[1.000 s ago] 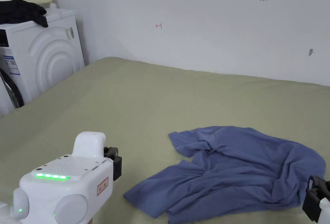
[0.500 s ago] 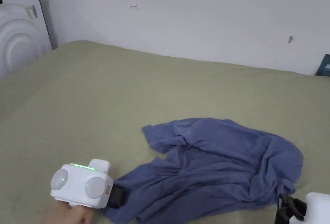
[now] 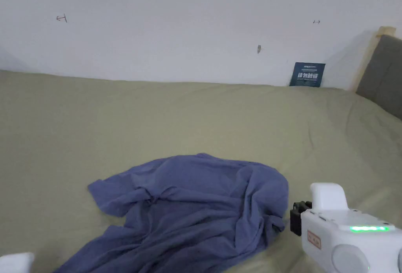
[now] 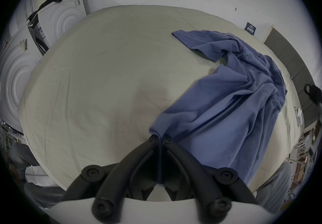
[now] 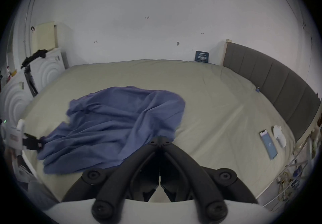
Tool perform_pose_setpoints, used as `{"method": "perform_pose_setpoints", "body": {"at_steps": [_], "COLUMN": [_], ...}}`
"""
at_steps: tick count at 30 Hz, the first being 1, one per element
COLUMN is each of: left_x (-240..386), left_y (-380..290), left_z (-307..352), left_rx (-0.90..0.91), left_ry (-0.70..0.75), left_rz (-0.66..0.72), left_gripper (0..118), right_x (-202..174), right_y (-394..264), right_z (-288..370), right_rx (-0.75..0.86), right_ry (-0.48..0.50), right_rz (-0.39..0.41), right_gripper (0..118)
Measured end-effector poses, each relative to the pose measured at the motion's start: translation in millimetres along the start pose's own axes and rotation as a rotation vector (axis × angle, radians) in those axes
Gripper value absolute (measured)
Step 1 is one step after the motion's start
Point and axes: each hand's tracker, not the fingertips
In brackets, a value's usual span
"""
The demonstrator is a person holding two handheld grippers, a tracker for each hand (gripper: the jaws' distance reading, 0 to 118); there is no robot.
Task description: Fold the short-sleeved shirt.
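Right now the blue short-sleeved shirt (image 3: 188, 211) lies crumpled on the olive-green bed sheet (image 3: 196, 117), toward the near edge of the bed, with one sleeve spread out flat on the far left side and the rest bunched in long folds. From the left gripper view, the left gripper (image 4: 159, 138) has its two black jaws pressed together on a near corner of the shirt's edge, and a thin ridge of blue cloth runs down between them. The right gripper view shows that same tool at the far left, its tip at the shirt's hem.

Over on the other side, the right gripper (image 5: 159, 141) has its jaws brought together too, tips touching, right at the shirt's near right edge. I cannot tell whether any cloth is caught between them. In the head view its white body (image 3: 345, 234) with a green light sits just beside the right edge of the shirt.

Farther right on the sheet, a phone (image 5: 268, 144) lies flat next to a small white object (image 5: 279, 135), well apart from the shirt. A grey padded headboard (image 5: 271, 77) runs along that side. White washing machines (image 4: 61, 20) stand past the left end of the bed, with a dark garment (image 4: 48, 3) draped on top of one. A small dark sign (image 3: 309, 74) leans against the white wall (image 3: 157, 30).
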Motion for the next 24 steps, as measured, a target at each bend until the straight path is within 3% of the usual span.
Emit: {"method": "perform_pose_setpoints", "body": {"at_steps": [2,6,9,10,11,12,13,14,16,17,18,19,21,22,23,24], "left_x": [-0.5,1.3,1.6,2.5,2.8,3.3,4.2,-5.3,-5.8,-5.9,-5.9,-6.0,-6.2,-1.8,-0.6,-0.7], "left_y": [2.0,3.7,4.5,8.3,9.6,10.5,11.4,11.0,12.7,14.0,13.9,14.1,14.8,14.0,15.1,16.8], "left_z": [0.5,-0.7,0.5,-3.5,-3.1,-2.5,-2.0,-12.5,-13.4,-13.8,-13.8,-13.4,-13.6,-15.4,-14.1,-13.1], "left_rx": [0.003,0.005,0.003,-0.003,-0.006,-0.007,-0.009,-0.012,-0.016,-0.018,-0.02,-0.021,-0.023,-0.024,-0.024,-0.027], "left_ry": [-0.013,-0.019,-0.023,-0.026,-0.028,-0.03,-0.031,-0.032,-0.032,-0.032,-0.032,-0.032,-0.032,-0.029,-0.027,-0.027], "left_rz": [-0.001,-0.022,-0.02,-0.015,-0.01,-0.009,-0.01,-0.011,-0.022,-0.028,-0.031,-0.028,-0.033,-0.031,-0.03,-0.03], "left_gripper": [1,1,1,1,1,1,1,1,1,1,1,1,1,1,1,1], "right_x": [15.2,30.1,34.8,36.1,36.4,35.6,33.3,29.8,15.0,10.2,10.8,10.9,20.9,17.7,14.2,12.2], "right_y": [28.2,81.1,105.8,110.1,112.7,112.2,106.1,104.1,79.7,69.2,70.9,74.7,81.3,85.2,90.5,93.2], "right_z": [-44.9,-140.6,-208.0,-228.0,-245.1,-261.4,-275.8,-285.6,-288.6,-290.0,-282.0,-277.9,-273.7,-264.4,-253.5,-245.3], "right_rx": [-0.028,-0.097,-0.181,-0.224,-0.267,-0.33,-0.381,-0.345,-0.446,-0.469,-0.392,-0.42,-0.438,-0.422,-0.404,-0.413], "right_ry": [-0.009,-0.049,-0.027,-0.013,-0.009,0.008,0.029,0.018,-0.054,-0.042,-0.043,-0.056,0.019,0.001,0.029,0.065], "right_rz": [0.021,0.155,0.16,0.142,0.12,0.103,0.093,0.098,0.177,0.196,0.129,0.076,0.026,0.056,0.097,0.104], "right_gripper": [2,2,4,22,80,116,117,111,111,111,109,104,67,17,2,2]}}
